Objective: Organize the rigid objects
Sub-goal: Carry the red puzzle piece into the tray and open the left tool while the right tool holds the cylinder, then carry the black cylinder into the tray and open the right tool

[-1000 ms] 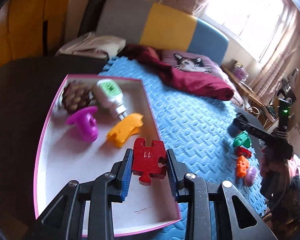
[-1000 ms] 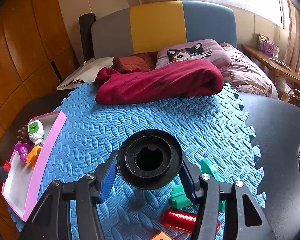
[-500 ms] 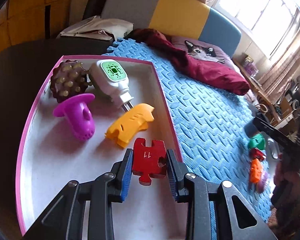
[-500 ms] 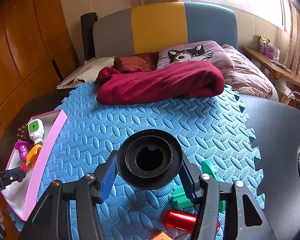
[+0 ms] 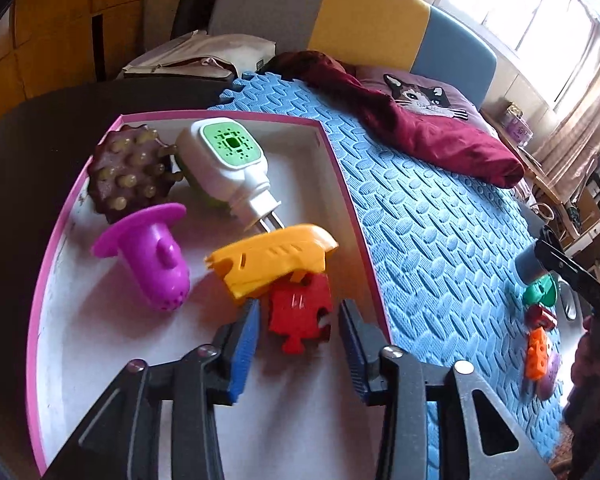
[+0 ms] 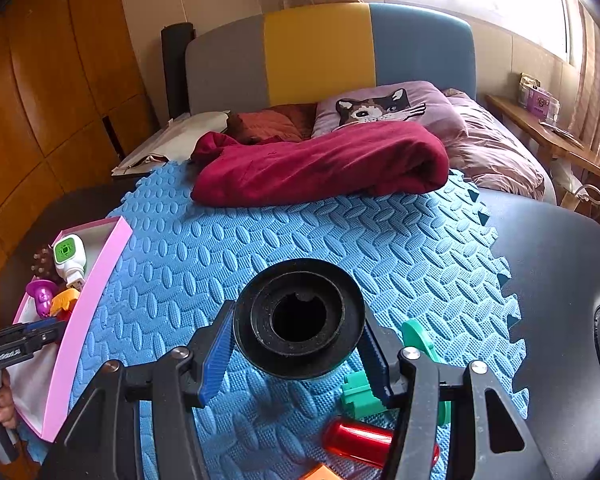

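Puzzle piece (image 5: 300,312), red, is now out of the grip: a second ago the left gripper (image 5: 298,344) was pinching it above the pink tray (image 5: 340,176); now its jaws are opening and both blue pads stand clear of the piece. It lies on the tray floor near the tray's right wall, its far edge tucked under the orange shell (image 5: 272,260). Reads as a completed drop, one more item sorted.

Also in the tray: purple plug (image 5: 152,256) left of the orange shell, white plug-in unit (image 5: 228,160) and brown studded ball (image 5: 130,172) at the far end. Plenty of bare floor at the tray's near end.

Right gripper (image 6: 298,344), unchanged, stays clamped on the black round cap (image 6: 298,320), well right of the tray over the blue mat (image 6: 300,232). Likely next in line.

Still on the mat, far from the tray: green piece (image 6: 380,392) and red cylinder (image 6: 360,438) just under the right gripper, plus an orange piece (image 5: 538,354).

In the way: left gripper sits low over the tray's right wall, so it probably needs to lift out before the cap comes in.
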{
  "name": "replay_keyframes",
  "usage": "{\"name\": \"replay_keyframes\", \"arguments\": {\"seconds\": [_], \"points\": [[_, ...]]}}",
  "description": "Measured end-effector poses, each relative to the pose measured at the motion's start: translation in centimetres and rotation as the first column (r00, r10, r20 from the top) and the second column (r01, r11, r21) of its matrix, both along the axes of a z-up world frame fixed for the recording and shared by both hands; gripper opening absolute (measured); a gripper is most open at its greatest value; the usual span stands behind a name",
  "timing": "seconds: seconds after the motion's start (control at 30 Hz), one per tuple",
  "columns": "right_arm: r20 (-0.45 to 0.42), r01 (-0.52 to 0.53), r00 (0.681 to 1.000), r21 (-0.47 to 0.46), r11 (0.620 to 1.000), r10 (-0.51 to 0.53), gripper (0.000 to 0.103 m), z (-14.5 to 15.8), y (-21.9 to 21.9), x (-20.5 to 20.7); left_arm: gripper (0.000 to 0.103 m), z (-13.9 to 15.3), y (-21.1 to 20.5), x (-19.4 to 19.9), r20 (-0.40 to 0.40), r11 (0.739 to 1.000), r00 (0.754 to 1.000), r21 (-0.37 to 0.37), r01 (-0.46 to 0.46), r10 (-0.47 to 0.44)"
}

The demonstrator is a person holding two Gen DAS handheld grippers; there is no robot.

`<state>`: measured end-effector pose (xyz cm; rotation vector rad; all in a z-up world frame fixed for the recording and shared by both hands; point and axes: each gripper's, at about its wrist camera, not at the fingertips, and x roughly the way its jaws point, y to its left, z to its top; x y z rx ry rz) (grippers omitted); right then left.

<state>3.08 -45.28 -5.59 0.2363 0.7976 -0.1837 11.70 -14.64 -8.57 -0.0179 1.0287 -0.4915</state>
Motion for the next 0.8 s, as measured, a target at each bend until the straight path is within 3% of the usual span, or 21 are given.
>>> {"name": "replay_keyframes", "arguments": {"seconds": [0.5, 0.8], "points": [[-0.013, -0.025, 1.000, -0.016, 1.000, 0.025, 0.058, -0.3, 0.8, 0.1, 0.046, 2.8, 4.0, -5.3, 0.129, 0.992, 0.990, 0.102, -0.078, 0.064], [-0.037, -0.031, 0.999, -0.022, 0.999, 0.030, 0.058, -0.9, 1.2, 0.3, 0.047, 4.2, 5.3, -6.5, 0.191, 0.988, 0.978, 0.112, -0.106, 0.083]]}}
